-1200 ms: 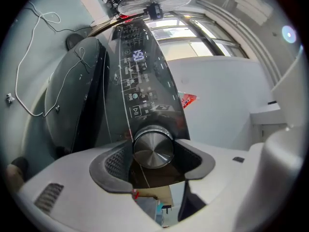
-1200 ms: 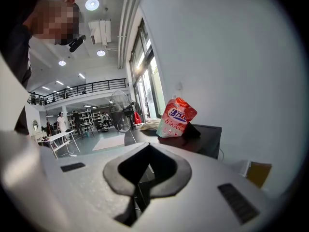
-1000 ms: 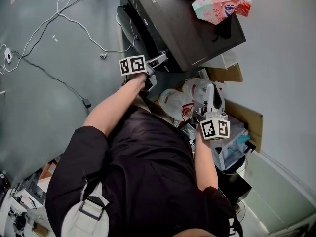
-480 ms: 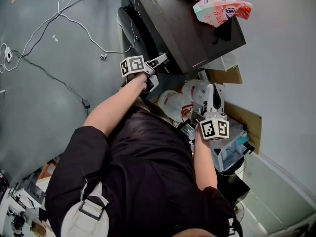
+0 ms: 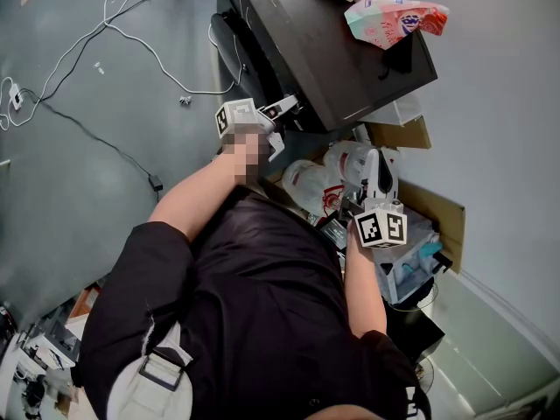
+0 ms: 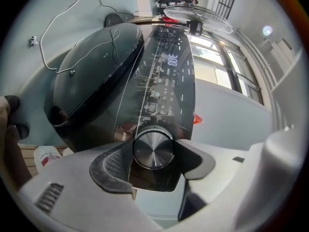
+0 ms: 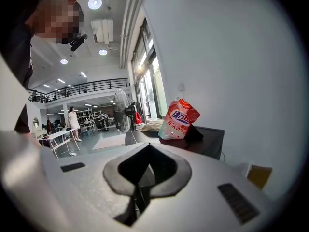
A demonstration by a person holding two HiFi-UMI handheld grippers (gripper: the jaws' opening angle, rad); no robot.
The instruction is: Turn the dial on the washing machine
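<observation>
The left gripper (image 5: 282, 108) is clamped on the dial (image 6: 153, 149) of the washing machine (image 5: 337, 55). In the left gripper view its ribbed pads sit against the knob's two sides, and the round brushed-metal face shows between them. The dial sits at the near end of the washing machine's dark glossy control panel (image 6: 166, 81), on the machine's front just below its top edge. Further along that panel a small display (image 6: 172, 59) is lit. The machine's round dark door (image 6: 91, 76) bulges out beside the panel.

The right gripper (image 7: 138, 195) is away from the washing machine, held off its corner and above a heap of white plastic bags (image 5: 306, 184) that lie against the machine's side. Its jaws are pressed together with nothing between them.

A pink and white detergent pouch (image 5: 394, 17) lies on top of the washing machine, near the back edge. A thin white cable (image 5: 131, 33) loops over the grey floor in front of the machine's door.
</observation>
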